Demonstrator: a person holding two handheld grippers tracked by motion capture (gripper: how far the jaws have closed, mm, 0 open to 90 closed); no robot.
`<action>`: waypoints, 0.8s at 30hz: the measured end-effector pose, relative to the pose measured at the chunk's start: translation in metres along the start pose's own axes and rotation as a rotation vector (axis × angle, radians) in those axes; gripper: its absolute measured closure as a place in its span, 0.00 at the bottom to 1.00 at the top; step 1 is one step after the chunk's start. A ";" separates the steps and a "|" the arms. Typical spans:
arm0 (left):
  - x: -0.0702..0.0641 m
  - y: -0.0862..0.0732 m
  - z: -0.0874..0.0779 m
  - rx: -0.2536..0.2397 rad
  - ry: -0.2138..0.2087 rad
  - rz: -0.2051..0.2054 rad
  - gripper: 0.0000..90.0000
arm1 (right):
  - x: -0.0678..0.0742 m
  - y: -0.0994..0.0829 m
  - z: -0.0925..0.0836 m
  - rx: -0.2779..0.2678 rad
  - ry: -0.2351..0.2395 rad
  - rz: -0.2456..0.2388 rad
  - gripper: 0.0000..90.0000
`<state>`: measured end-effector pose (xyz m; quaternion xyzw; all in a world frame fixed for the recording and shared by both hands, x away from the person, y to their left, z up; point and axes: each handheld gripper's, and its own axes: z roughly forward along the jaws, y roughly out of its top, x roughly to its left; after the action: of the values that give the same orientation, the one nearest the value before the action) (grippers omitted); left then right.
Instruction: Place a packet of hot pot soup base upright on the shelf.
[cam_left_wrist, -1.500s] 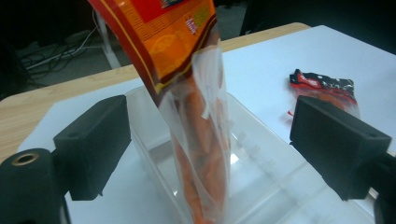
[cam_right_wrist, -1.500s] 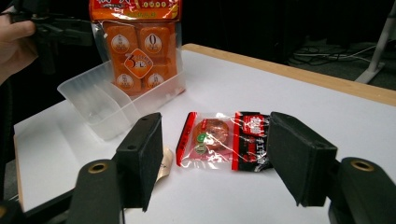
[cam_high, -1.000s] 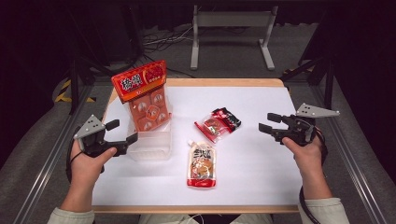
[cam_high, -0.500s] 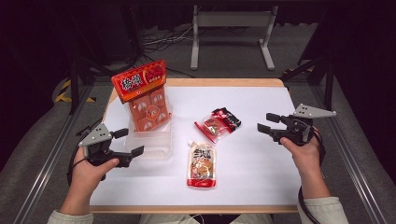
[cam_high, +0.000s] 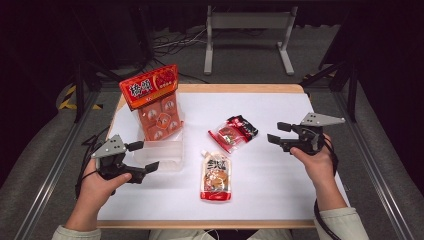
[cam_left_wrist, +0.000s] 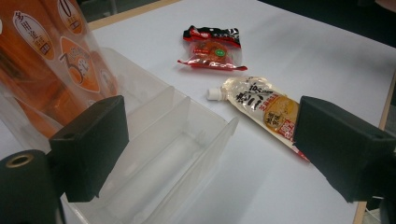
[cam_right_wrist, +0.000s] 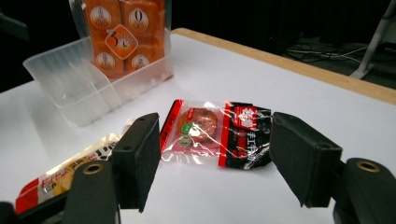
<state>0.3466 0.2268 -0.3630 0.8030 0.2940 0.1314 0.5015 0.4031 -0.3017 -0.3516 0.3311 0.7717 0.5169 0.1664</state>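
The right tool (cam_right_wrist: 212, 154) stands wide and empty, aimed at the red-and-black snack packet (cam_right_wrist: 215, 133) lying flat mid-bench. Best to come in low and pinch its crimped edge. The left tool (cam_left_wrist: 205, 144), also wide, waits beside the clear divided bin (cam_left_wrist: 177, 154).

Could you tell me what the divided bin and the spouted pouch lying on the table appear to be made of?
The divided bin looks like thin, rigid clear plastic with a slightly frosted finish: the table and the orange packet show through its walls. The spouted pouch appears to be flexible glossy plastic film, printed, judging by its soft creases and sheen, with a hard white plastic spout.
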 end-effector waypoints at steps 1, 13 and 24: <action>-0.001 -0.001 0.000 0.003 -0.001 -0.002 0.12 | 0.000 -0.001 0.003 0.009 -0.001 -0.001 0.39; -0.003 -0.003 0.003 0.022 -0.009 0.003 0.12 | -0.006 -0.007 0.050 0.091 0.013 -0.020 0.37; -0.006 -0.011 0.008 0.052 -0.007 -0.006 0.12 | -0.028 -0.008 0.084 0.140 -0.035 0.019 0.41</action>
<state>0.3421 0.2217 -0.3759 0.8153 0.2980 0.1193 0.4819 0.4711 -0.2657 -0.3957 0.3585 0.7997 0.4573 0.1514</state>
